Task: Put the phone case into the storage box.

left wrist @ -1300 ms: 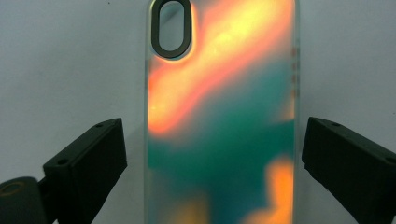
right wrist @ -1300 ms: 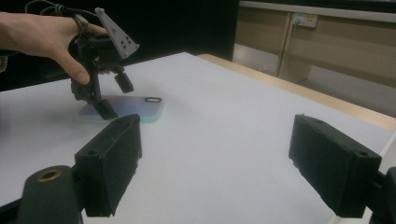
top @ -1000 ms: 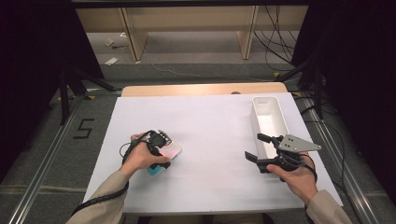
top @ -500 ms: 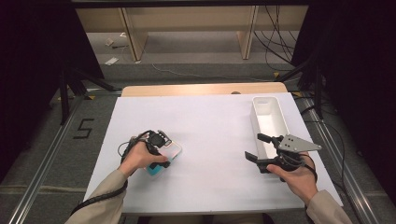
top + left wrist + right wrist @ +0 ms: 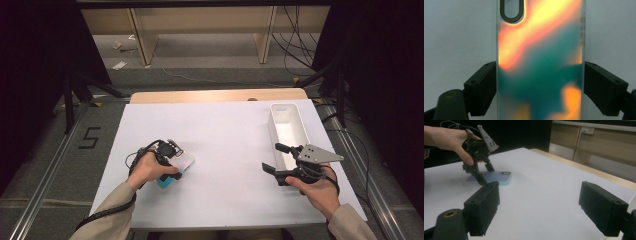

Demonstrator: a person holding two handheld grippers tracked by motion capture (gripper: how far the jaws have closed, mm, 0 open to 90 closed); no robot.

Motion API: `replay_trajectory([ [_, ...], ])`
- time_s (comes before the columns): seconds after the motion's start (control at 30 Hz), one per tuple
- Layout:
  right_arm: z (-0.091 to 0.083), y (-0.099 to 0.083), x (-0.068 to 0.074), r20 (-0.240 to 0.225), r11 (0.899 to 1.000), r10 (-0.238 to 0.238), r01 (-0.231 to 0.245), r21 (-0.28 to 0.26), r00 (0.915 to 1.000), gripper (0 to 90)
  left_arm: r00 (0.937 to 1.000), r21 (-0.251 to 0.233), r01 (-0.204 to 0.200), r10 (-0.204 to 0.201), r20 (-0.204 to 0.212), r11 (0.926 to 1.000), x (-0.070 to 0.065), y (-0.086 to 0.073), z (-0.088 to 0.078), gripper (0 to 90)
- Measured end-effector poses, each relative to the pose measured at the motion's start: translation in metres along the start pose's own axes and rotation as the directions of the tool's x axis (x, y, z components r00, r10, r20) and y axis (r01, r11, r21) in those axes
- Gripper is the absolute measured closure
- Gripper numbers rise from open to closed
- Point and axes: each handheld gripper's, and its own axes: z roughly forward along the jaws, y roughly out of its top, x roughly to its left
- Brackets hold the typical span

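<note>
Fingers of the left gripper have just been closing, with the phone case between them at the near left of the white table; right gripper fingers apart, empty, near the white bin. Left gripper view: both pads touch the case's long edges, clamped. Right gripper view: jaws wide over bare table, case far left.

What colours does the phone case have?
The phone case has orange, yellow and teal swirls, clearest in the left gripper view.
</note>
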Motion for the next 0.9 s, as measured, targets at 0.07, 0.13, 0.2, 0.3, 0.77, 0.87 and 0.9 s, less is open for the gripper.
replay_trajectory([
  [0.07, 0.0, -0.0002, -0.0001, 0.002, 1.0, 0.0, 0.0, 0.0, 1.0, 17.5, 1.0, -0.001, 0.001, -0.001, -0.001, 1.0, -0.0001, 0.0, 0.0, 16.8],
  [0.13, -0.0001, -0.0002, -0.0001, 0.003, 1.0, 0.0, 0.0, 0.0, 1.0, 17.4, 1.0, -0.003, 0.005, -0.005, -0.002, 1.0, -0.0005, -0.0005, -0.0001, 16.9],
  [0.2, -0.0001, 0.0, -0.0001, 0.003, 1.0, 0.0, 0.0, -0.001, 1.0, 17.4, 1.0, -0.004, 0.003, -0.003, -0.003, 1.0, -0.0004, -0.0009, -0.0004, 16.9],
  [0.3, 0.0003, -0.0003, -0.0001, 0.002, 1.0, 0.001, -0.001, 0.001, 1.0, 17.4, 1.0, -0.011, 0.0, 0.0, -0.003, 0.9999, -0.0004, -0.0017, -0.0004, 17.0],
  [0.77, 0.0004, -0.0001, -0.0004, 0.004, 1.0, 0.002, -0.002, -0.002, 1.0, 17.1, 1.0, -0.02, 0.0, 0.0, -0.006, 0.9998, -0.0012, -0.0029, -0.0018, 17.1],
  [0.87, 0.0005, -0.0002, -0.0002, 0.004, 1.0, 0.002, -0.002, -0.001, 1.0, 16.8, 0.9999, -0.038, -0.006, 0.006, -0.01, 0.9993, -0.0016, -0.0025, -0.0048, 17.1],
  [0.9, 0.0006, 0.0, -0.0003, 0.006, 1.0, 0.002, -0.002, -0.004, 1.0, 16.7, 0.9999, -0.046, -0.006, 0.006, -0.011, 0.9989, -0.002, -0.0023, -0.006, 17.1],
])
